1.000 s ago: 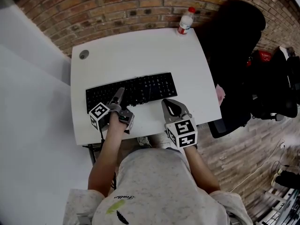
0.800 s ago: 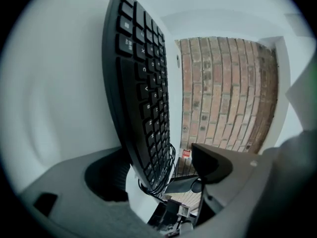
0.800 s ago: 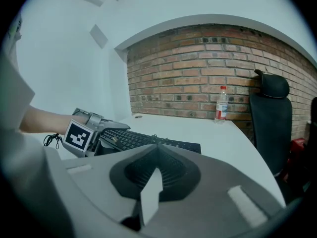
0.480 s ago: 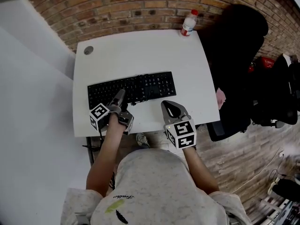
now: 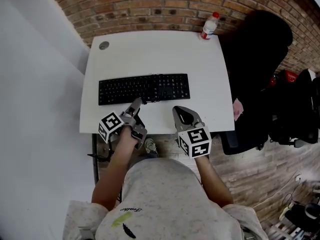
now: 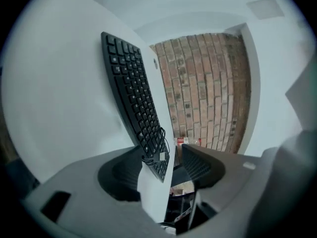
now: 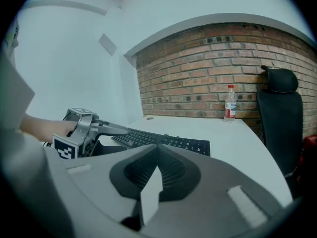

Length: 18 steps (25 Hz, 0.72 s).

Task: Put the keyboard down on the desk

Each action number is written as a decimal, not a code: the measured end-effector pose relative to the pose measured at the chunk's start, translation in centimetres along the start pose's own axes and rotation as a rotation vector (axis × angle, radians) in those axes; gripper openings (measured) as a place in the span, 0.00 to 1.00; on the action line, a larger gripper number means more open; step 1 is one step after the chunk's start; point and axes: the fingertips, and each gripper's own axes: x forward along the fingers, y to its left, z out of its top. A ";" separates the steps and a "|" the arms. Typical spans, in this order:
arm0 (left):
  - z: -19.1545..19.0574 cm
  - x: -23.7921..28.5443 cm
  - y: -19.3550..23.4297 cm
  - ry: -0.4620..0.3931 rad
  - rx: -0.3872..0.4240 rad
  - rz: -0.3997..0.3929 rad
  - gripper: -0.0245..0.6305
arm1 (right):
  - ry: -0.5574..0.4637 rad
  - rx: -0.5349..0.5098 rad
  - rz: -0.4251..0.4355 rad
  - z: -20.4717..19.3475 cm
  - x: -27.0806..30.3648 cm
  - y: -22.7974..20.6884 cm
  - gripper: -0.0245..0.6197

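Observation:
The black keyboard [image 5: 144, 89] lies flat on the white desk [image 5: 160, 54], its cable bunched on its right part [image 6: 157, 144]. My left gripper [image 5: 137, 104] is turned on its side just in front of the keyboard's near edge, open, with nothing between its jaws [image 6: 163, 155]. The right gripper view shows it beside the keyboard [image 7: 163, 139] as a grey body [image 7: 94, 127]. My right gripper [image 5: 181, 113] hovers over the desk's front edge right of the keyboard, shut and holding nothing [image 7: 158, 155].
A plastic bottle [image 5: 209, 25] with a red cap stands at the desk's back right corner. A black office chair [image 5: 255, 59] is close to the desk's right side. A round cable hole [image 5: 104, 45] is at the back left. A brick wall runs behind.
My left gripper has drawn back from the keyboard toward the desk's front edge, and the keyboard now lies farther from its jaws. The right gripper has hardly moved.

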 end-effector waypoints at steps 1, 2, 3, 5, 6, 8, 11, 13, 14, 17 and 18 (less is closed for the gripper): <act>-0.4 -0.3 -0.3 0.000 0.055 0.001 0.40 | -0.006 0.003 0.006 0.0 -0.3 0.0 0.05; -0.8 -0.6 -0.6 0.002 0.114 0.002 0.38 | -0.011 0.004 0.011 0.1 -0.6 0.0 0.05; -1.3 -0.8 -0.9 0.004 0.174 0.004 0.36 | -0.017 0.003 0.016 0.1 -0.8 0.0 0.05; -2.2 -1.4 -1.3 0.007 0.288 0.015 0.32 | -0.026 0.000 0.027 0.1 -1.4 0.1 0.05; -2.6 -1.7 -1.5 0.006 0.339 0.021 0.30 | -0.031 -0.001 0.032 0.1 -1.8 0.1 0.05; -3.6 -2.2 -2.1 0.002 0.430 0.028 0.27 | -0.039 -0.001 0.043 0.0 -2.7 0.2 0.05; -4.8 -3.2 -3.2 -0.028 0.575 0.033 0.21 | -0.052 0.004 0.061 -0.2 -3.7 0.2 0.05; -5.4 -4.0 -3.8 -0.056 0.686 0.042 0.16 | -0.061 0.007 0.075 -0.3 -4.2 0.3 0.05; -5.6 -4.4 -4.1 -0.065 0.733 0.047 0.14 | -0.066 0.007 0.081 -0.4 -4.5 0.4 0.05; -6.5 -5.3 -4.5 -0.070 0.831 0.065 0.10 | -0.080 0.011 0.096 -0.3 -5.2 0.7 0.05; -6.8 -5.5 -4.6 -0.069 0.861 0.074 0.10 | -0.086 0.012 0.100 -0.3 -5.5 0.8 0.05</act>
